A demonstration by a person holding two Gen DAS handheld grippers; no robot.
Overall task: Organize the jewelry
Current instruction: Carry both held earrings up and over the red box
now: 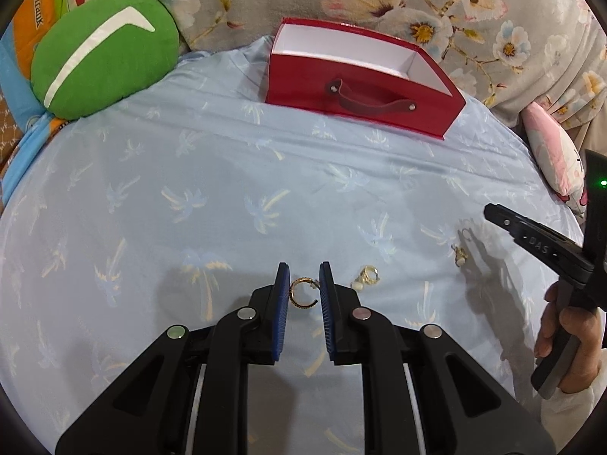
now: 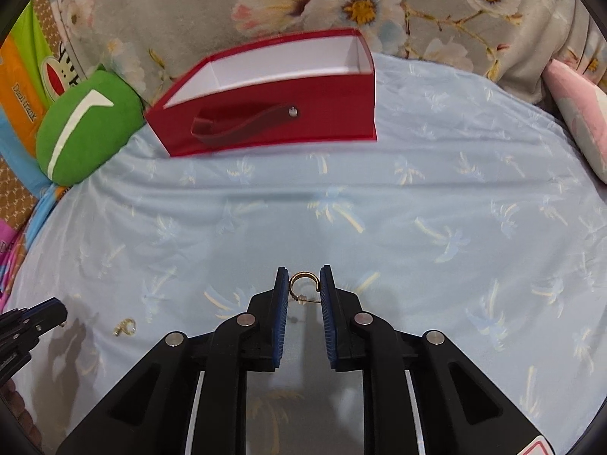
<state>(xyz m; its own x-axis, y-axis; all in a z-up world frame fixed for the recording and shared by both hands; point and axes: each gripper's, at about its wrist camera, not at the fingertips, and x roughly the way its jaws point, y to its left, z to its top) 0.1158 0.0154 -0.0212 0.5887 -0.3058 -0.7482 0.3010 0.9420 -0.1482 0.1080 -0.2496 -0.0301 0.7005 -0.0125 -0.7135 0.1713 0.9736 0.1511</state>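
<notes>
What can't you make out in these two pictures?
- Floor of the red box: hidden by its front wall, both views.
- Two small pieces on the sheet: too small to identify, left wrist view.
- Box handle: blurred, right wrist view.

A home bedroom: bed under a palm-print sheet (image 1: 227,174), floral blanket (image 1: 493,19), green plush cushion (image 1: 102,53), pink pillow (image 2: 580,113).

Bare sheet (image 2: 417,208) before red box (image 2: 265,121).
</notes>
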